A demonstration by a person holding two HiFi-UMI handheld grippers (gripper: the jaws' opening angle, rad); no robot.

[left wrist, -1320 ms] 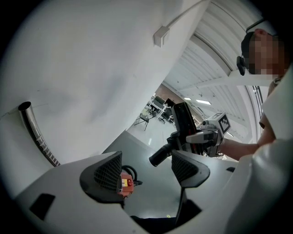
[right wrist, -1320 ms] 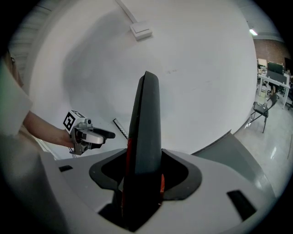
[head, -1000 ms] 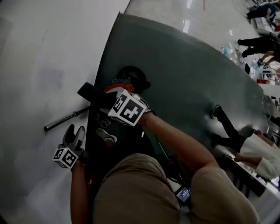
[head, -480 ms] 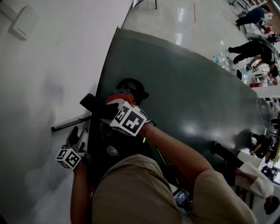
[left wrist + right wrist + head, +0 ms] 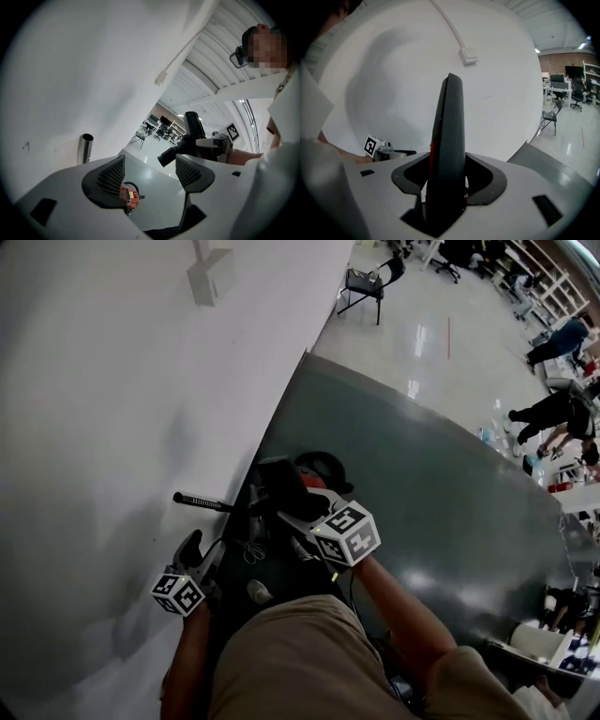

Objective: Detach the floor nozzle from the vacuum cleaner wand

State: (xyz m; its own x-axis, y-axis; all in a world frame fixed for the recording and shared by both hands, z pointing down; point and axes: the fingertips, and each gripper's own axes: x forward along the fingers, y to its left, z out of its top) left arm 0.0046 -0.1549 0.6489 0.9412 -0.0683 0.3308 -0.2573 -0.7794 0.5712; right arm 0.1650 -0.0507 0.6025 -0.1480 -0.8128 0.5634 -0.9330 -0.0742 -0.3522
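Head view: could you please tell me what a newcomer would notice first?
The right gripper clamps the dark floor nozzle between its jaws, mid-frame above the grey mat. Left of it the thin wand juts across the white wall, and the left gripper below stands open, holding nothing.

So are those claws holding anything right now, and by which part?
The right gripper clamps the dark floor nozzle across its flat body, which stands edge-on between the pads. The left gripper holds nothing; its jaws stand apart.
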